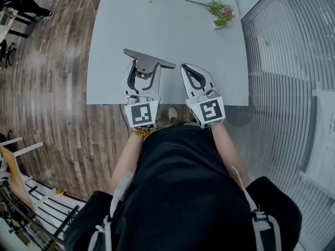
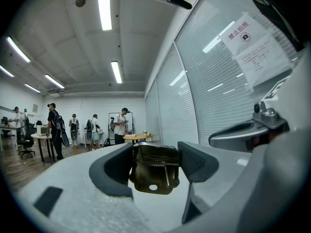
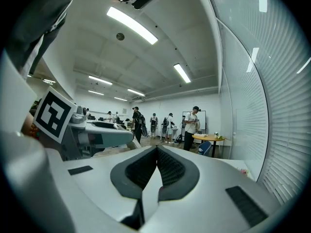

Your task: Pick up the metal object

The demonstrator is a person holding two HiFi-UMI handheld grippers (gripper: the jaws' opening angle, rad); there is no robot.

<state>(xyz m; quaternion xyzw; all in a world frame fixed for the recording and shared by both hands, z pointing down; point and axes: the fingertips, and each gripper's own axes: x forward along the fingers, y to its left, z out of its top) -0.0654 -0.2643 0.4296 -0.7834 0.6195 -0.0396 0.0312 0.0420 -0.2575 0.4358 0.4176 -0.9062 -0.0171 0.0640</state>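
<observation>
A flat grey metal object (image 1: 148,59) with a bracket under it is held above the near edge of the pale grey table (image 1: 167,20). My left gripper (image 1: 142,73) is shut on it. In the left gripper view the dark metal bracket (image 2: 155,171) with a small hole sits clamped between the two dark pads (image 2: 116,171). My right gripper (image 1: 189,69) hangs just to the right of it, shut and empty; in the right gripper view its jaws (image 3: 156,154) meet at the tips.
A sprig of artificial flowers (image 1: 219,10) lies at the table's far right corner. A small screw-like dot (image 1: 151,1) lies near the far edge. Window blinds (image 1: 288,61) run along the right. Several people stand far off in the room (image 2: 73,127).
</observation>
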